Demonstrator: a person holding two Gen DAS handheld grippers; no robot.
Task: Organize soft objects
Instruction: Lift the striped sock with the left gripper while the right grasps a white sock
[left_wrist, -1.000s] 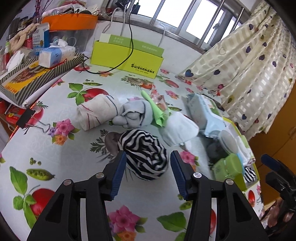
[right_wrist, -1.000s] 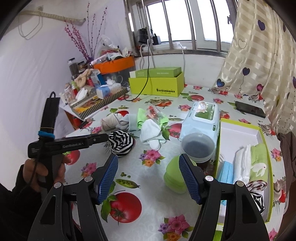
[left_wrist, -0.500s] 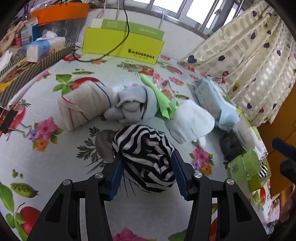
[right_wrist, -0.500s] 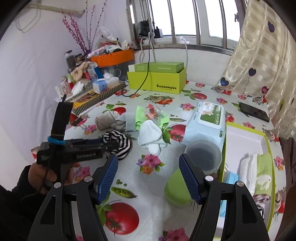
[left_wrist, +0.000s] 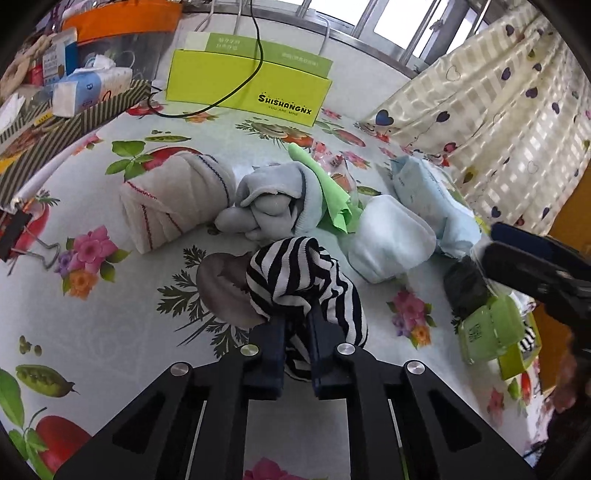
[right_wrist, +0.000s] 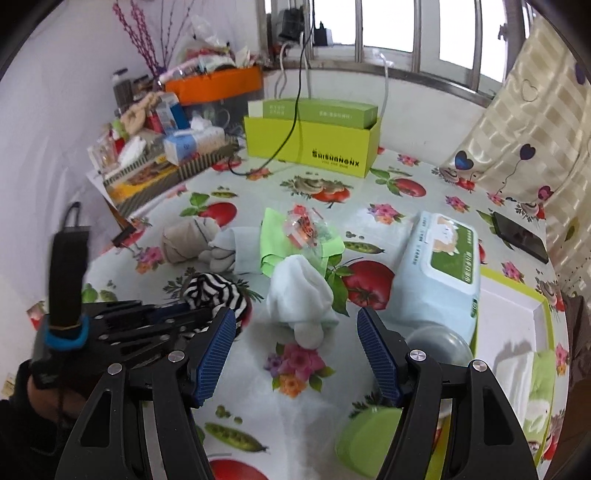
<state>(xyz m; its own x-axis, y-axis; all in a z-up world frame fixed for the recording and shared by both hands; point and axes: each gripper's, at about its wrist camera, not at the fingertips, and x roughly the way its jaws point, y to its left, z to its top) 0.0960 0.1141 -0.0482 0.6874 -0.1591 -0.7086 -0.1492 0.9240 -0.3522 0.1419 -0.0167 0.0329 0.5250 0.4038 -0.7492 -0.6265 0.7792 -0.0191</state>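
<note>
My left gripper (left_wrist: 295, 321) is shut on the near side of a black-and-white striped sock roll (left_wrist: 303, 273), which bulges above its pinched jaws on the flowered tablecloth. Behind the roll lie a beige roll (left_wrist: 173, 199), a grey roll (left_wrist: 269, 203), a green cloth (left_wrist: 332, 199) and a white roll (left_wrist: 388, 240). My right gripper (right_wrist: 297, 332) is open and holds nothing. It hovers just in front of the white roll (right_wrist: 299, 295), with the striped roll (right_wrist: 214, 291) to its left.
A wipes pack (right_wrist: 439, 269) and a clear tub (right_wrist: 439, 339) lie right of the white roll. Beyond them a yellow-rimmed box (right_wrist: 513, 280) holds folded cloths. A green lid (right_wrist: 369, 439) sits near the front, a green carton (right_wrist: 314, 147) at the back, and cluttered trays on the left.
The left gripper's jaws have shut on the striped roll, which they stood wide around before. The right gripper has swung left, bringing the white roll in front of it.
</note>
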